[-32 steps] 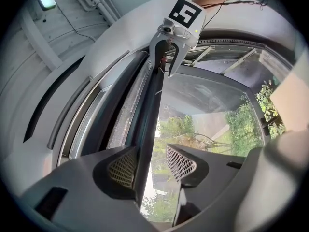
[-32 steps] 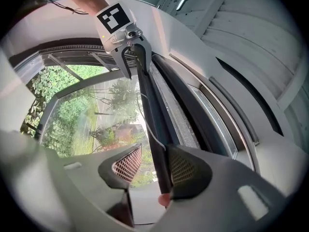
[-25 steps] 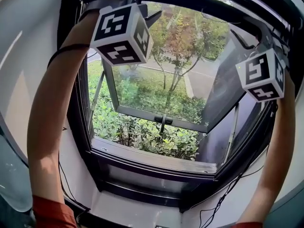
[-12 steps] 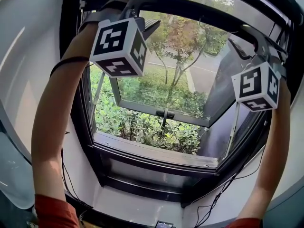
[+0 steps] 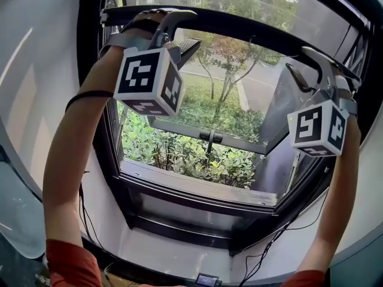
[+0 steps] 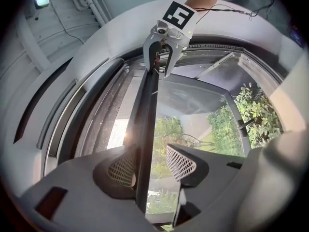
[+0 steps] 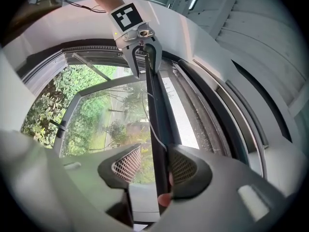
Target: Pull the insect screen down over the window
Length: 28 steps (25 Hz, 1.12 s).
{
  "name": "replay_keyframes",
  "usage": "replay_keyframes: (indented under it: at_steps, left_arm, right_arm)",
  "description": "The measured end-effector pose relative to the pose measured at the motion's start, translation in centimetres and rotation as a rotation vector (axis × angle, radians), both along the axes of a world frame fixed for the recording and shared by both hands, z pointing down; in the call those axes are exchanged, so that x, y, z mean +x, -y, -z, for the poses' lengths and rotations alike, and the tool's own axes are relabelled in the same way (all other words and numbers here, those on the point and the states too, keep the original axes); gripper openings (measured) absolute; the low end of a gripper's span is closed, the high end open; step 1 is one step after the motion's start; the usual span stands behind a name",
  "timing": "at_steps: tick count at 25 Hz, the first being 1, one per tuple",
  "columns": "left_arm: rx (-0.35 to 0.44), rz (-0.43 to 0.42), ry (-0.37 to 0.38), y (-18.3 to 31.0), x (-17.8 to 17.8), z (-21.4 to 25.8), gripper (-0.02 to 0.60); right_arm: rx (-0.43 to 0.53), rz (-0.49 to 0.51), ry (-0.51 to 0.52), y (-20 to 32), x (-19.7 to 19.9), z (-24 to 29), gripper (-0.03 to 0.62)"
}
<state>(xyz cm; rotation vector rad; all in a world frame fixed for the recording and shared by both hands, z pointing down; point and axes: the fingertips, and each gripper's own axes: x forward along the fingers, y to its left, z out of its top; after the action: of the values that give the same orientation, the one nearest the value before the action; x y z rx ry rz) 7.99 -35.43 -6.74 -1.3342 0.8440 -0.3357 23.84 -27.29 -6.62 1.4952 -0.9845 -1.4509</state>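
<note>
We see the insect screen's dark pull bar [image 5: 239, 28] running left to right high in the window, just under the top frame, with grey mesh [image 6: 104, 122] above it. The left gripper [image 6: 152, 164] straddles its left end and the right gripper [image 7: 153, 166] its right end, jaws wide, one pad touching the bar, the other apart. Below, the opening runs free down to the sill [image 5: 197, 185]; the sash [image 5: 179, 129] tilts outward on the far side

Dark slim screen pull-bar [image 5: 239, 26] crosses the top of the black window frame [image 5: 191, 211], inside the left gripper [image 5: 181, 30] at left and right gripper [image 5: 306, 66] at right; tilted-out glass sash [image 5: 203, 103] lies beyond
</note>
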Motion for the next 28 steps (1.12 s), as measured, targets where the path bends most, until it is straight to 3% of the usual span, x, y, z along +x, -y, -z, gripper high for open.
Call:
replay_keyframes:
  at_steps: [15, 28]
  left_arm:
    - [-0.034, -0.006, 0.010, 0.2, -0.2, -4.6, 0.193]
    - [-0.081, -0.019, 0.081, -0.3, -0.2, -11.6, 0.212]
  right_arm:
    - [0.010, 0.039, 0.042, 0.0, -0.5, -4.0, 0.186]
    - [-0.092, 0.021, 0.055, -0.3, -0.3, -11.2, 0.194]
